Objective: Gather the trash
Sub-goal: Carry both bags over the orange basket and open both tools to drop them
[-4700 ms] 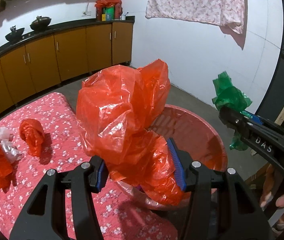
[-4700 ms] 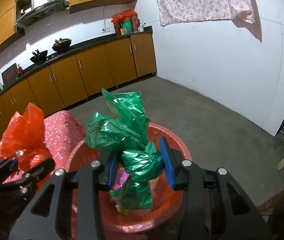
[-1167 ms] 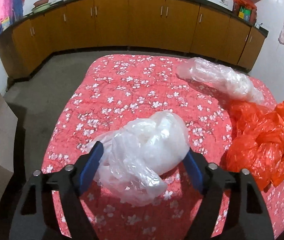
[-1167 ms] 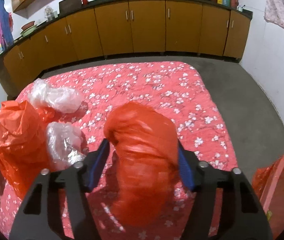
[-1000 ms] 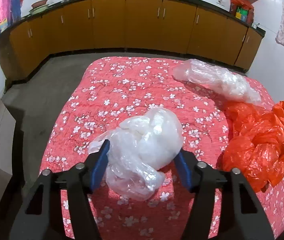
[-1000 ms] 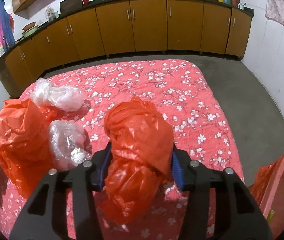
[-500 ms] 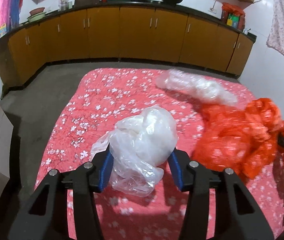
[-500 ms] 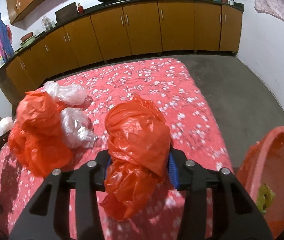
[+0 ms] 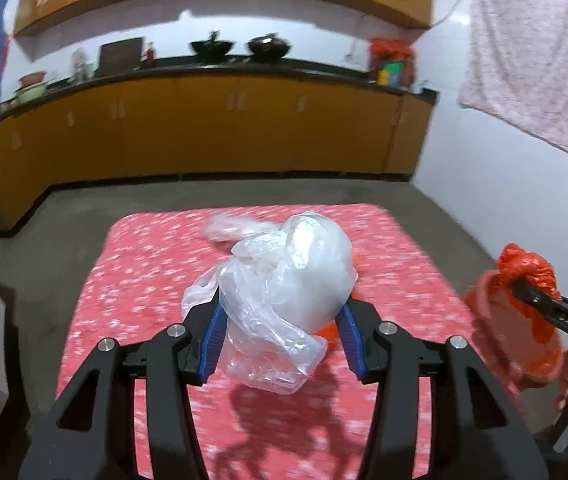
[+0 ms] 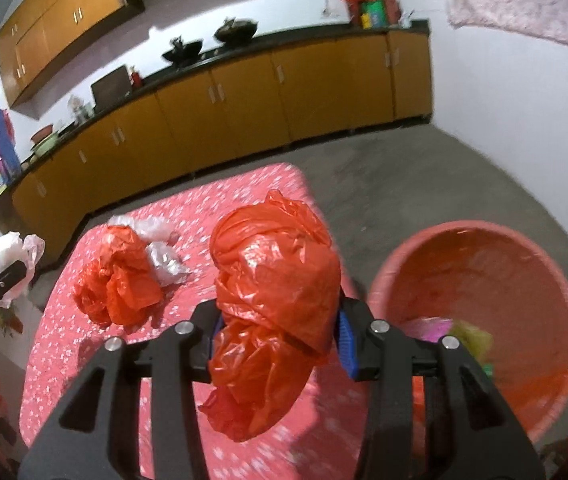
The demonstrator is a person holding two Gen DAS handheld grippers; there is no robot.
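While both loads are hanging clear of the counter (image 9: 131, 280), left gripper (image 9: 279, 330) is pinching a clear bag (image 9: 284, 288), right gripper (image 10: 279, 338) is clamping an orange bag (image 10: 275, 304); tub (image 10: 480, 232) is sitting right of it, ready for dropping.

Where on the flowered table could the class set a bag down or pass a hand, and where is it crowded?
Free: the far strip of the table toward the cabinets, and the near strip below the orange bag pile. Crowded: the left middle, where that pile touches the clear bags, and the edge beside the basin.
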